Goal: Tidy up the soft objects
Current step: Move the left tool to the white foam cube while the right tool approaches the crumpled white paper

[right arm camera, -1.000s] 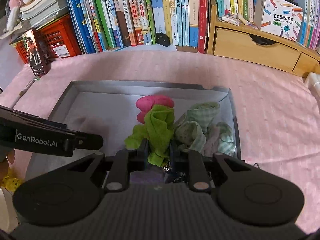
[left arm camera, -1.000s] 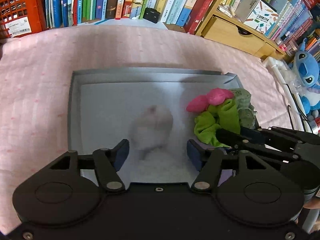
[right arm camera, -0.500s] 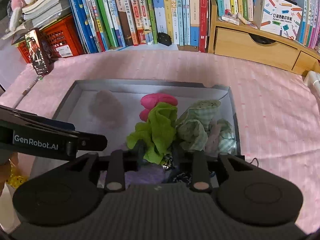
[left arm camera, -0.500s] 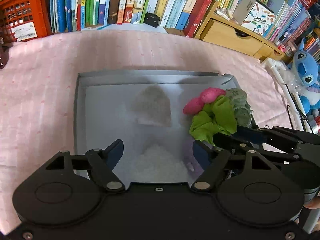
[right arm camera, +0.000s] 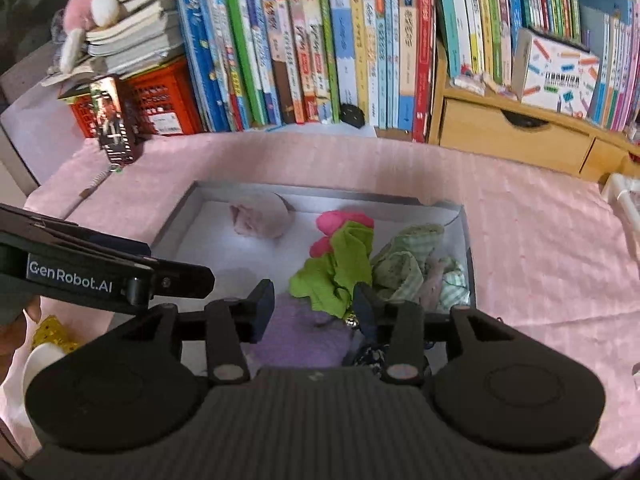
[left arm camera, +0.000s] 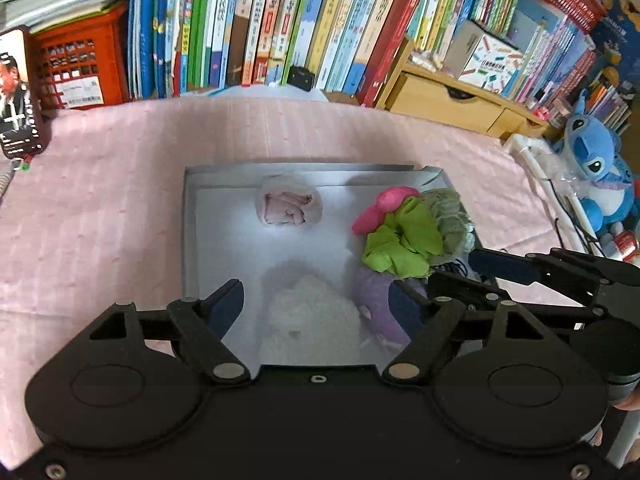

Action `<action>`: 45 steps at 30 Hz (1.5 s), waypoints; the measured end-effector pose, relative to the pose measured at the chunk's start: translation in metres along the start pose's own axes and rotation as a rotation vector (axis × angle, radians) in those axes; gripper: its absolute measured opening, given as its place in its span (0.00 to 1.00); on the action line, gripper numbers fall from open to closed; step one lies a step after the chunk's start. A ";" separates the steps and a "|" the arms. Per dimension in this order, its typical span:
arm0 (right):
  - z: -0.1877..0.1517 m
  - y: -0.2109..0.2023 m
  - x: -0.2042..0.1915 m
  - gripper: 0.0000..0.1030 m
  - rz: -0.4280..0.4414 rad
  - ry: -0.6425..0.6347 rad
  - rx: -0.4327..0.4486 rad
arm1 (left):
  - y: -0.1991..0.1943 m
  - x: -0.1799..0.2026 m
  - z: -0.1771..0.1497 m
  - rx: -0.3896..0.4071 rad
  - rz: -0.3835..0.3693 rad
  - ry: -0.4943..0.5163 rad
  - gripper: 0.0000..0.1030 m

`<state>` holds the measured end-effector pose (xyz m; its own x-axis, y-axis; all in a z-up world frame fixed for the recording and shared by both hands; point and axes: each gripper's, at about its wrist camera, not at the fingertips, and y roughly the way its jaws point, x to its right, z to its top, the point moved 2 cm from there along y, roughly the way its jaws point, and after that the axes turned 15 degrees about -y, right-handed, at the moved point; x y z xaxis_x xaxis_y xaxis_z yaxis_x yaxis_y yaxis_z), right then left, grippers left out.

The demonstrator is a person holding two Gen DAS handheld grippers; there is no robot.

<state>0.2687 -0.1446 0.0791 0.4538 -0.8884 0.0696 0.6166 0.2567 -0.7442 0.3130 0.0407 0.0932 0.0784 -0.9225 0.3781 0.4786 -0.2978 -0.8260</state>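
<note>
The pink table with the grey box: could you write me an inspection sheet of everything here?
Surface: pink cloth covers the table.
Job's things: grey box holds a pale pink bundle, white fluffy piece, purple piece, green cloth, bright pink piece, checked cloths.
Clutter: phone propped at the left.
Grippers: left gripper and right gripper open, holding nothing, jaws just been opening.
Cables: dark cord at the right edge.
Surroundings: books, red crate, wooden drawers, blue plush toy.
</note>
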 end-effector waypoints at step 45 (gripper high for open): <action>-0.170 -0.090 -0.151 0.88 -0.072 -0.120 0.409 | -0.129 -0.061 -0.249 0.639 0.098 0.206 0.99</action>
<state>0.0358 -0.0978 0.0226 0.4571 -0.8652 0.2064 0.8428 0.3471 -0.4113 0.0289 0.0738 0.0727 0.0099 -0.9846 0.1744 0.9059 -0.0650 -0.4186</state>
